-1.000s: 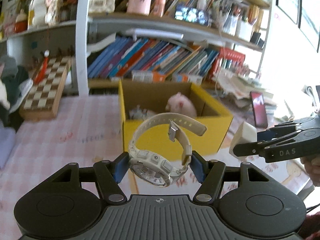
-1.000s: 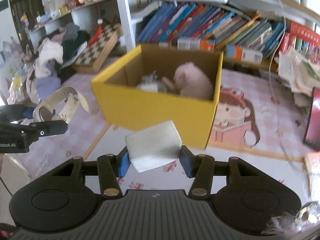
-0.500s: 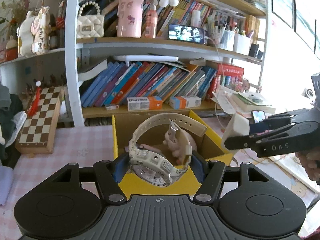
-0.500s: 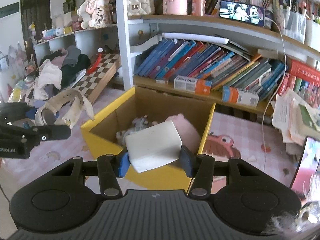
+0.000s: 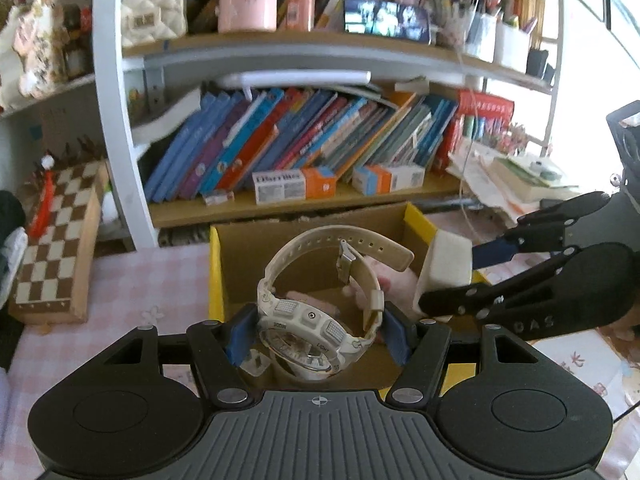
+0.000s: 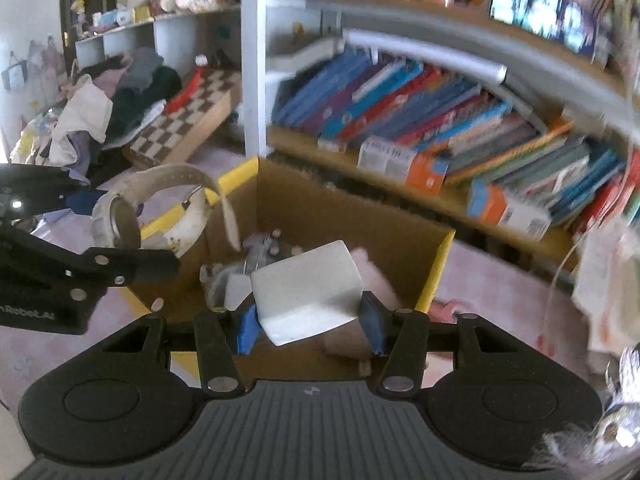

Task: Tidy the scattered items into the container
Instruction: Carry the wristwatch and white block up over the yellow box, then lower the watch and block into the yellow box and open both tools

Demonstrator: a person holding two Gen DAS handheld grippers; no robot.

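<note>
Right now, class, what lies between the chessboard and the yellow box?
Only bare pink checked cloth, seen in the left wrist view, lies between the chessboard and the box.

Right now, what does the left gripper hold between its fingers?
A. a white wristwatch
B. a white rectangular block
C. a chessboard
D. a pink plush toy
A: in the left wrist view the white wristwatch sits clamped between the blue pads of the left gripper, above the yellow cardboard box; the white rectangular block is in the right gripper.
</note>
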